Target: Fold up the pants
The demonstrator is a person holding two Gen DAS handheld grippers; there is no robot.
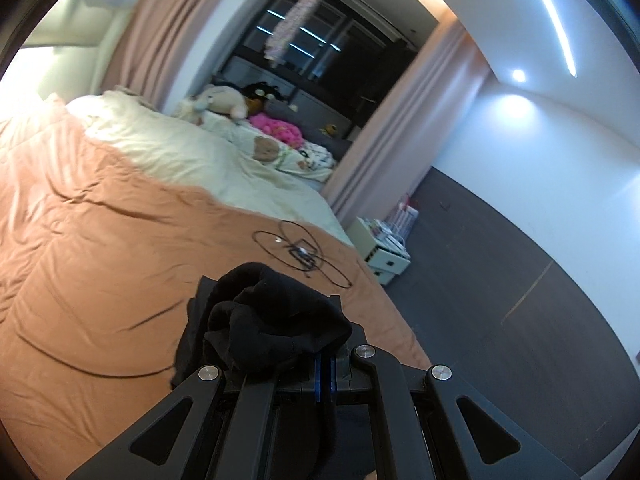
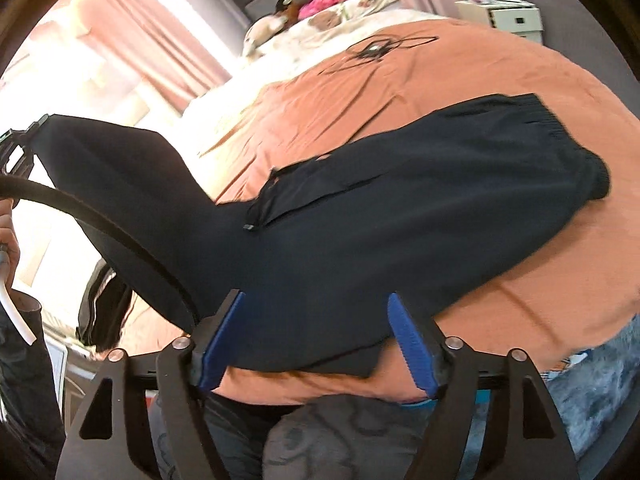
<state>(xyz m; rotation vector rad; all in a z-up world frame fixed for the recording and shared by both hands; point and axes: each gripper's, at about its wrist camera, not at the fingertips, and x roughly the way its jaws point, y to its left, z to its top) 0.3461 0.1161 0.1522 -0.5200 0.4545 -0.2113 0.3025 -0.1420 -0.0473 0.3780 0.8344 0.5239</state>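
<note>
The black pants point(image 2: 400, 208) lie across the orange bedspread point(image 2: 460, 72), elastic waistband to the right. One end is lifted off the bed toward the far left, where my left gripper point(image 2: 24, 140) holds it. In the left wrist view that gripper point(image 1: 326, 356) has its blue pads pressed together, with a bunch of black pants cloth point(image 1: 276, 320) pinched and piled over the fingertips. My right gripper point(image 2: 316, 296) is open just above the near edge of the pants. Its blue pads point(image 2: 412, 344) stand wide apart and do not press on the cloth.
A coiled black cable point(image 1: 298, 254) lies on the bedspread beyond the pants. A cream duvet point(image 1: 192, 148) and plush toys point(image 1: 224, 102) are at the bed's head. A white bedside cabinet point(image 1: 384, 248) stands on the grey floor point(image 1: 500, 300). A person's hand point(image 2: 8, 240) shows at left.
</note>
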